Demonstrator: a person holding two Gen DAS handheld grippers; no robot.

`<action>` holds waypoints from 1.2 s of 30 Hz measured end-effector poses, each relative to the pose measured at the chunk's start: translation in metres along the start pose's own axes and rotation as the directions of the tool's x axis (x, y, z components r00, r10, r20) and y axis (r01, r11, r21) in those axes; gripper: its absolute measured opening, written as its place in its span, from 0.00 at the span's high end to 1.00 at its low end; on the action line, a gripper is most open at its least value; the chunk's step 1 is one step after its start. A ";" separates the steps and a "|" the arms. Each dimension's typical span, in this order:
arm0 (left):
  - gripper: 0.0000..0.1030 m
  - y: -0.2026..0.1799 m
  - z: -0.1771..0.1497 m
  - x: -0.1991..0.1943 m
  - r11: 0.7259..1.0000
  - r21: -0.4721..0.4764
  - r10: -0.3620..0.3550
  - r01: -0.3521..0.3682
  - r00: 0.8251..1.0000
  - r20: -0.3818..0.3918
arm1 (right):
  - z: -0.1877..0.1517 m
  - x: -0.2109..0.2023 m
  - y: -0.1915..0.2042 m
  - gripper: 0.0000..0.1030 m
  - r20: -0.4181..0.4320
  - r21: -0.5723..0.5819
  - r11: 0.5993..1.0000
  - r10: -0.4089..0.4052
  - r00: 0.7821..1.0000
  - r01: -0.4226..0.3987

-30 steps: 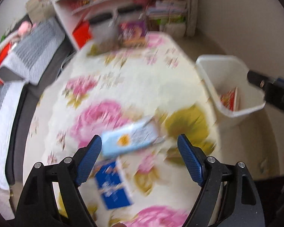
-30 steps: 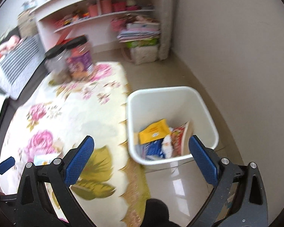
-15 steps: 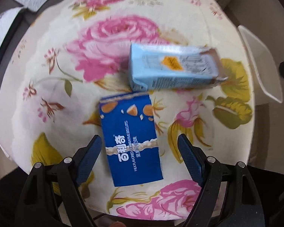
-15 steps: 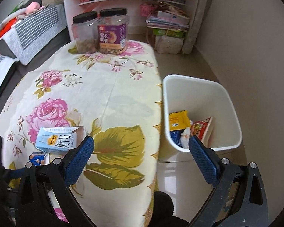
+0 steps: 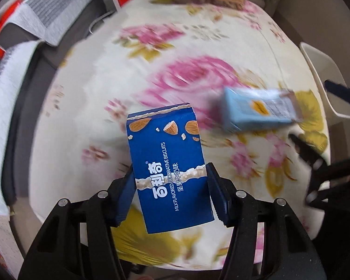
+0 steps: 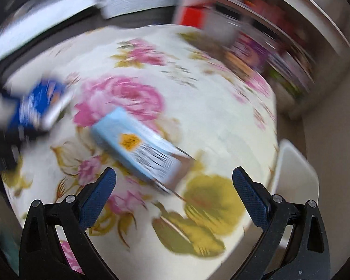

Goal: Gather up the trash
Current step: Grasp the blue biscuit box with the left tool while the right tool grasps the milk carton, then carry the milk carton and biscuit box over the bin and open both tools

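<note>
Biscuit box: dark blue with almonds printed on it, on the flowered cloth, between the closing jaws of the left gripper, whose pads look to touch its sides.
Carton: pale blue, lying on the cloth just beyond the wide-open right gripper.
Bin: white, right of the table, cut off.
Far shelves: blurred.

Dark blue biscuit box, almonds printed on top, sits face-up on the floral counter. Pale blue carton lies on its side nearby, near the white bin.
</note>
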State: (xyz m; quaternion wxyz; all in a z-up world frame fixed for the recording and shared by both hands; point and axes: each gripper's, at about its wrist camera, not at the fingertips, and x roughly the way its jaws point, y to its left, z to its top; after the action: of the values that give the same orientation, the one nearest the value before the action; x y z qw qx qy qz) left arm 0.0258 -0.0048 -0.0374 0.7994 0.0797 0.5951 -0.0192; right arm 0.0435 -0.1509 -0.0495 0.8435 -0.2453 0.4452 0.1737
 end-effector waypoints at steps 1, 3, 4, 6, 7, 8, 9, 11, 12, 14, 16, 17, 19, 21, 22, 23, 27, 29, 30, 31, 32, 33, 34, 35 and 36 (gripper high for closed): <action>0.44 0.004 0.004 -0.004 1.000 -0.004 0.006 -0.006 1.000 0.009 | 0.004 0.006 0.006 0.07 -0.010 -0.037 0.999 0.004 1.000 -0.004; 0.44 0.014 0.008 -0.004 1.000 -0.012 0.007 -0.007 1.000 0.023 | 0.013 0.018 0.013 0.07 -0.034 -0.081 0.997 0.011 0.999 -0.013; 0.44 0.019 0.010 0.000 1.000 -0.018 0.001 -0.001 1.000 0.031 | 0.020 0.024 0.016 0.07 -0.048 -0.096 0.995 0.016 0.999 -0.020; 0.44 0.028 0.011 0.004 0.999 -0.032 -0.023 0.025 0.999 0.044 | 0.030 0.033 0.017 0.08 -0.062 -0.099 0.994 0.038 0.997 -0.045; 0.44 0.031 0.013 0.007 0.998 -0.042 -0.038 0.040 0.998 0.049 | 0.036 0.039 0.016 0.09 -0.079 -0.092 0.993 0.064 0.995 -0.072; 0.44 0.033 0.015 0.009 0.998 -0.047 -0.044 0.046 0.998 0.050 | 0.039 0.047 0.015 0.20 -0.101 -0.088 0.992 0.087 0.991 -0.096; 0.44 0.034 0.019 0.014 0.997 -0.051 -0.051 0.053 0.997 0.050 | 0.041 0.053 0.015 0.38 -0.127 -0.083 0.989 0.111 0.986 -0.122; 0.44 0.039 0.027 0.019 0.996 -0.061 -0.066 0.069 0.997 0.050 | 0.045 0.065 0.013 0.40 -0.162 -0.058 0.990 0.119 0.980 -0.130; 0.44 0.043 0.031 0.022 0.994 -0.073 -0.071 0.075 0.996 0.053 | 0.047 0.066 0.013 0.41 -0.157 -0.044 0.990 0.129 0.979 -0.138; 0.44 0.053 0.040 0.024 0.991 -0.107 -0.079 0.086 0.995 0.067 | 0.053 0.066 0.008 0.42 -0.145 0.003 0.988 0.152 0.978 -0.153; 0.44 0.064 0.048 0.025 0.985 -0.146 -0.080 0.092 0.993 0.087 | 0.062 0.068 0.002 0.43 -0.128 0.057 0.987 0.155 0.980 -0.149; 0.44 0.071 0.054 0.025 0.980 -0.173 -0.081 0.098 0.992 0.101 | 0.066 0.068 0.001 0.43 -0.115 0.077 0.986 0.158 0.981 -0.149; 0.44 0.080 0.062 0.022 0.971 -0.216 -0.079 0.105 0.989 0.127 | 0.077 0.065 0.000 0.43 -0.079 0.111 0.984 0.150 0.985 -0.141; 0.44 0.086 0.068 0.020 0.963 -0.246 -0.074 0.110 0.986 0.152 | 0.089 0.060 -0.002 0.43 -0.032 0.143 0.980 0.143 0.989 -0.137; 0.44 0.089 0.072 0.018 0.958 -0.267 -0.064 0.109 0.983 0.172 | 0.096 0.057 -0.004 0.43 -0.002 0.166 0.977 0.136 0.991 -0.134; 0.44 0.091 0.074 0.016 0.955 -0.277 -0.055 0.106 0.981 0.185 | 0.102 0.055 -0.006 0.43 0.021 0.188 0.973 0.130 0.991 -0.131; 0.44 0.096 0.082 0.010 0.945 -0.320 0.014 0.067 0.970 0.244 | 0.120 0.041 -0.019 0.43 0.115 0.278 0.955 0.077 0.990 -0.106; 0.44 0.096 0.085 0.005 0.939 -0.340 0.052 0.046 0.960 0.274 | 0.125 0.031 -0.024 0.43 0.157 0.316 0.945 0.037 0.987 -0.086; 0.44 0.094 0.086 0.002 0.938 -0.344 0.067 0.038 0.955 0.288 | 0.125 0.026 -0.025 0.43 0.171 0.331 0.941 0.020 0.985 -0.076; 0.44 0.091 0.087 -0.003 0.937 -0.347 0.086 0.028 0.947 0.310 | 0.126 0.020 -0.027 0.43 0.190 0.348 0.935 -0.008 0.982 -0.060; 0.44 0.089 0.087 -0.005 0.937 -0.349 0.097 0.023 0.941 0.323 | 0.126 0.018 -0.028 0.43 0.200 0.354 0.934 -0.022 0.980 -0.052; 0.44 0.086 0.088 -0.010 0.936 -0.351 0.111 0.017 0.933 0.341 | 0.125 0.014 -0.029 0.43 0.212 0.361 0.932 -0.039 0.977 -0.041; 0.44 0.083 0.088 -0.014 0.936 -0.352 0.124 0.010 0.926 0.355 | 0.124 0.009 -0.031 0.43 0.227 0.369 0.929 -0.062 0.972 -0.027; 0.44 0.078 0.089 -0.019 0.935 -0.355 0.147 -0.005 0.916 0.373 | 0.123 0.005 -0.033 0.43 0.241 0.378 0.926 -0.078 0.967 -0.019; 0.44 0.074 0.089 -0.022 0.933 -0.358 0.162 -0.015 0.908 0.386 | 0.122 0.001 -0.035 0.44 0.250 0.385 0.923 -0.087 0.964 -0.017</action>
State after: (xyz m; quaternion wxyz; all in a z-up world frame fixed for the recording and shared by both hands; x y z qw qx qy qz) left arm 0.1133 0.0536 0.0166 0.9076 -0.0410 0.4040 0.1068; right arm 0.1429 -0.1100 0.0176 0.9294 -0.0583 0.3508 0.0988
